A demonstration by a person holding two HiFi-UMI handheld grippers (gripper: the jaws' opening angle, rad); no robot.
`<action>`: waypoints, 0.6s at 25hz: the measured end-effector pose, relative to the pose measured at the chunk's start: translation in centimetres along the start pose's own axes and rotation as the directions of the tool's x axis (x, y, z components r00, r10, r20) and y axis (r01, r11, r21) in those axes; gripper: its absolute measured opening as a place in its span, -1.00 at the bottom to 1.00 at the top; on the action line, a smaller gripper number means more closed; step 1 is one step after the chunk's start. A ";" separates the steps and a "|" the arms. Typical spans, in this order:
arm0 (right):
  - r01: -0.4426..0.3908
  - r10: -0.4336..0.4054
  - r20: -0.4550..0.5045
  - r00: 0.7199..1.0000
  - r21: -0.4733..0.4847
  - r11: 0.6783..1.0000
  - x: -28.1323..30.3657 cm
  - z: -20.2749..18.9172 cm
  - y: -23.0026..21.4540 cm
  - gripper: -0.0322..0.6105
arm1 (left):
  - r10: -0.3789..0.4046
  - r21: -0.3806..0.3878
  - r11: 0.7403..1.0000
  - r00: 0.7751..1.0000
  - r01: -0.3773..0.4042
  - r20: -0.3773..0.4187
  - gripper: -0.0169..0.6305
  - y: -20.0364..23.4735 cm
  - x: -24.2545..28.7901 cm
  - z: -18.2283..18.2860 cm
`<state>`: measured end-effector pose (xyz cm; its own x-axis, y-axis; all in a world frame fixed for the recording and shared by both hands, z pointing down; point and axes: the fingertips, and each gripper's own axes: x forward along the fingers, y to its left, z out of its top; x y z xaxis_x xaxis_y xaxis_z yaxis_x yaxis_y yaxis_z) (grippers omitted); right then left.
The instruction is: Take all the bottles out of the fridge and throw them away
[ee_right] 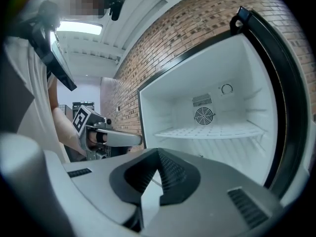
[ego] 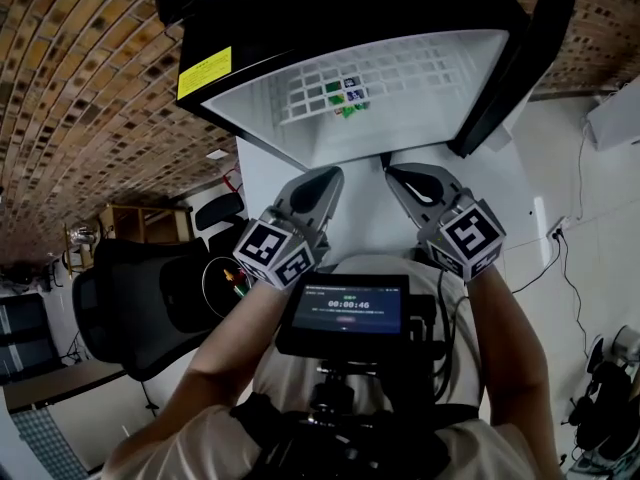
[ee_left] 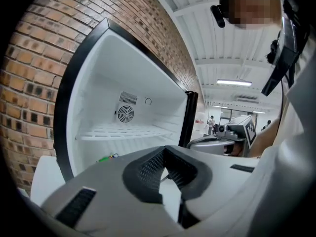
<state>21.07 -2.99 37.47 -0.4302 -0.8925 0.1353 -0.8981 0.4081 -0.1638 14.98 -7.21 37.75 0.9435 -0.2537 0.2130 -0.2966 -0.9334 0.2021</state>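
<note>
While my left gripper [ego: 328, 178] and right gripper [ego: 397, 173] sit closed and empty, the bottle [ego: 345, 97] lies above them, inside the fridge [ego: 440, 98].

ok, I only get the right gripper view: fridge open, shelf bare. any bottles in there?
Observer: Likely. Head view shows small green and blue items under the wire shelf; too small to confirm bottles.
Operator: other hand holding anything?
Observer: No. The left gripper is shut, nothing between its jaws.
Operator: either one reaching inside yet?
Observer: No. In the head view the left gripper and the right gripper both sit just outside the fridge opening.
</note>
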 end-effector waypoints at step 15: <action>0.016 -0.016 -0.013 1.000 0.062 0.998 -1.5 -0.9 -1.9 -0.89 | -0.002 -0.040 0.999 0.998 0.000 -0.063 -0.93 -0.3 2.6 -1.9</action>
<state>23.31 -2.23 38.46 -0.4174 -0.8963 0.1500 -0.8976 0.3809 -0.2218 17.21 -7.12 40.03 0.9331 -0.2350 0.2722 -0.3023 -0.9225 0.2400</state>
